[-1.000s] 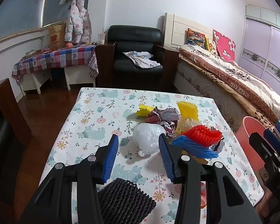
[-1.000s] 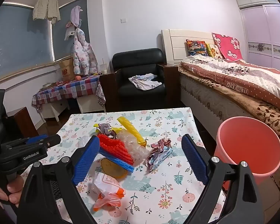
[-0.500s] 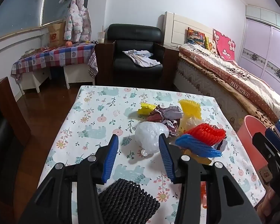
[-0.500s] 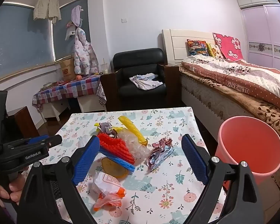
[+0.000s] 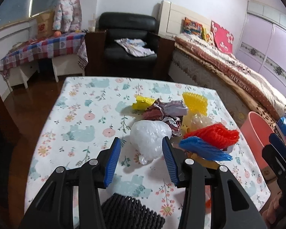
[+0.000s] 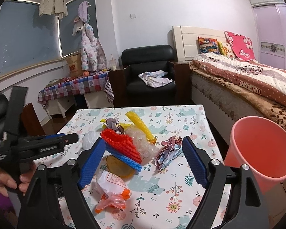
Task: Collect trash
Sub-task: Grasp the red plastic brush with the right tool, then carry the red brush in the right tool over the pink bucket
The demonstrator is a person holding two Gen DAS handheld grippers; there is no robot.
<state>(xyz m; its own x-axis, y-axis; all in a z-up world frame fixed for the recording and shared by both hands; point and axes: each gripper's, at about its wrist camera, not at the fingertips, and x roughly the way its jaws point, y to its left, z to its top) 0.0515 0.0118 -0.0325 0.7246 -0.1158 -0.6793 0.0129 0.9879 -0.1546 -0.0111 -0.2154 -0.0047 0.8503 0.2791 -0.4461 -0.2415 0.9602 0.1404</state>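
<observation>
Your left gripper [image 5: 141,152] hangs with its blue pads spread apart, holding nothing, and the white plastic bag [image 5: 149,139] lies on the table [image 5: 80,114] straight ahead, its nearer end already between the tips. It looks the nearer hand for that piece. Further right, your right gripper [image 6: 143,160] is also spread wide and empty, above the crumpled wrapper [image 6: 167,153]. The pink bin [image 6: 261,148] stands off the table's right edge.
</observation>
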